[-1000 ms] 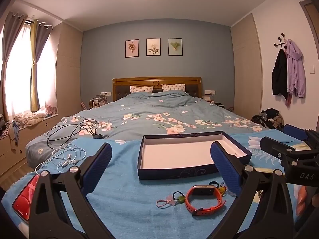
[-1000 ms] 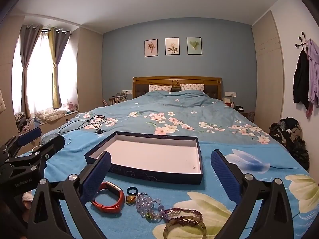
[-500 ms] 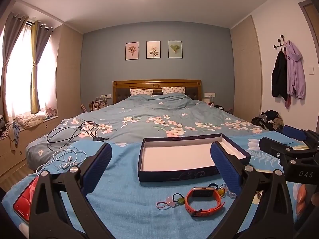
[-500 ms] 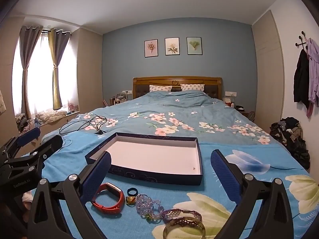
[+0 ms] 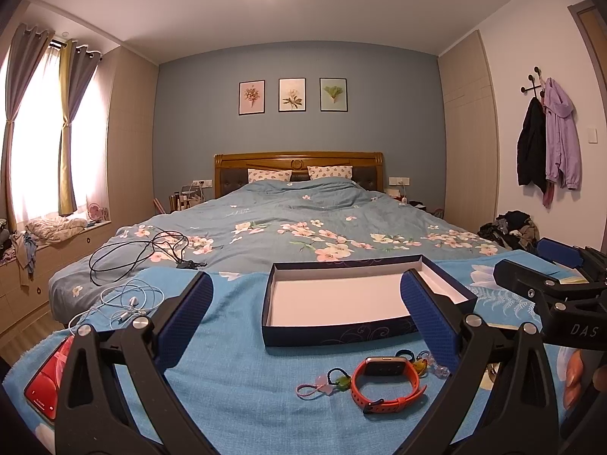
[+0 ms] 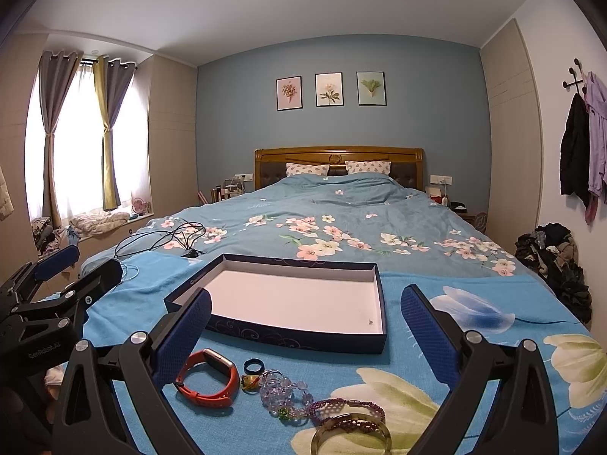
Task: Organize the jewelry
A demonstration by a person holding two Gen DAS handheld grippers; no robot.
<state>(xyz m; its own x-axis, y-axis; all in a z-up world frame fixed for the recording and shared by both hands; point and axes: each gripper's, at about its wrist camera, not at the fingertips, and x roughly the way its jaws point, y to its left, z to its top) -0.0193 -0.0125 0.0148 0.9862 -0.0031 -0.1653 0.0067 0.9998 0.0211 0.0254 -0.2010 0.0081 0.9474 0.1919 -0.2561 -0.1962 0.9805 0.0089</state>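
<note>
Hovering with both the left gripper (image 5: 307, 311) and right gripper (image 6: 305, 320) wide open and empty, we judge nothing sorted yet: the orange watch (image 6: 206, 379) and bead bracelets (image 6: 284, 392) lie below the bare box lid (image 6: 288, 297) at frame centre, so next comes lowering onto one.

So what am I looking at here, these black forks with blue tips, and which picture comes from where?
Those are two hand-held grippers, one in each of a person's hands, each with a camera looking along its own blue-padded fingers. One picture is from the left gripper, the other from the right gripper; each also shows the other at its edge. Both are open and hold nothing. On the blue blanket sit an empty open box and, nearer, an orange smartwatch, a dark ring, a clear bead bracelet, a purple beaded bracelet and a bangle.
</note>
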